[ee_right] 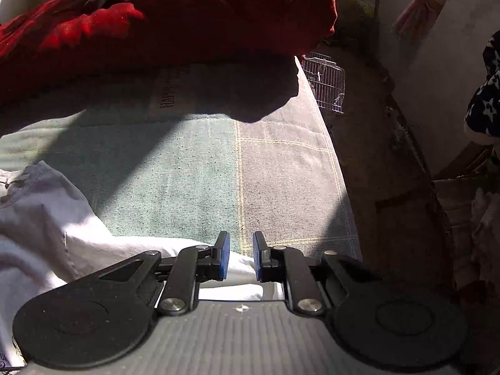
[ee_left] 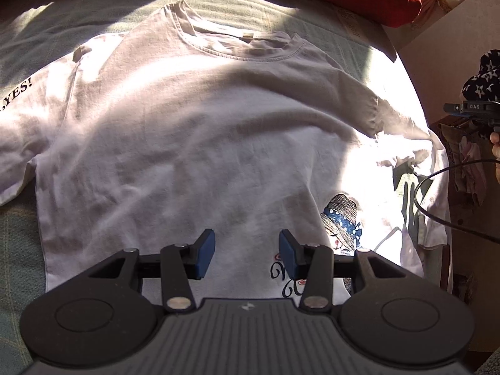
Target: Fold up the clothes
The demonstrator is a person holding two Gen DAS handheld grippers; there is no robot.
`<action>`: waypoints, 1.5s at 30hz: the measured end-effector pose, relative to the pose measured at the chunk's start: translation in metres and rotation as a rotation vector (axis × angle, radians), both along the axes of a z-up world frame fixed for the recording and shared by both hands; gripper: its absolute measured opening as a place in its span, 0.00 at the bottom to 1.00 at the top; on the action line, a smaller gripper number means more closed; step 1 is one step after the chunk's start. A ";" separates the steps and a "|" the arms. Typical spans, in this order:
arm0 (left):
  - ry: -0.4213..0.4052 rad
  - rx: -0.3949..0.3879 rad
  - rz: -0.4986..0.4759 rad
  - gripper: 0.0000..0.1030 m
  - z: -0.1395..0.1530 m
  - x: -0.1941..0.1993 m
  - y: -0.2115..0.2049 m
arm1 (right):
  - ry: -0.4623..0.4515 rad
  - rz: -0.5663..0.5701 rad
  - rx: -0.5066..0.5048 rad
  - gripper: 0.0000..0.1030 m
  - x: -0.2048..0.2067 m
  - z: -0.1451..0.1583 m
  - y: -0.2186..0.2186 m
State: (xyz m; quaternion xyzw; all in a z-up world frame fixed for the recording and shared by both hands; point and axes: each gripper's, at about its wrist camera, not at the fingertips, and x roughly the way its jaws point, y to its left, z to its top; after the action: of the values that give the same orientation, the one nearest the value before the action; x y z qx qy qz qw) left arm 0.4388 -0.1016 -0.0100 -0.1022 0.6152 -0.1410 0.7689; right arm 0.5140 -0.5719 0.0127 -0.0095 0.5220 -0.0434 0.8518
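White T-shirt (ee_left: 193, 143) lies flat on the green blanket (ee_right: 193, 168), collar away from the left gripper (ee_left: 247, 257), which hovers half-open and empty over the hem, while the right gripper (ee_right: 241, 256), narrowly parted and empty, hangs over the shirt's sunlit, creased right edge.

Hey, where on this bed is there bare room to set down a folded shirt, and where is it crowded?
The bare checked bedcover between the white T-shirt, the red blanket and the bed's right edge is free. A thinner strip lies between the shirt's collar and the blanket. The middle is crowded by spread-out shirts.
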 end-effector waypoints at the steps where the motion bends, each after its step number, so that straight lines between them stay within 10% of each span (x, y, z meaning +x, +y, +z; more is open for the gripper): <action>1: -0.006 -0.001 0.008 0.43 0.001 0.002 0.002 | -0.014 0.026 0.015 0.18 0.006 0.003 0.006; 14: 0.027 -0.062 0.047 0.43 -0.019 0.024 0.010 | 0.167 0.360 0.171 0.29 0.066 -0.078 0.112; 23: 0.053 -0.081 0.038 0.44 -0.032 0.044 0.013 | 0.199 0.436 0.107 0.36 0.060 -0.087 0.132; 29: 0.057 -0.089 0.033 0.44 -0.033 0.051 0.015 | 0.149 0.528 -0.072 0.04 0.048 -0.082 0.158; 37: 0.000 -0.064 0.031 0.44 -0.026 0.061 0.022 | 0.076 0.326 -0.118 0.02 0.107 -0.078 0.127; 45: -0.121 0.032 0.002 0.44 -0.022 0.071 0.029 | 0.070 0.167 0.226 0.11 0.074 -0.036 0.087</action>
State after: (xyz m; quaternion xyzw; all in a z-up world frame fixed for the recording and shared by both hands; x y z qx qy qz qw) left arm 0.5100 -0.0727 -0.0325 -0.0818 0.5698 -0.1366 0.8062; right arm 0.5881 -0.4851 -0.0235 0.0415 0.5502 0.0872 0.8294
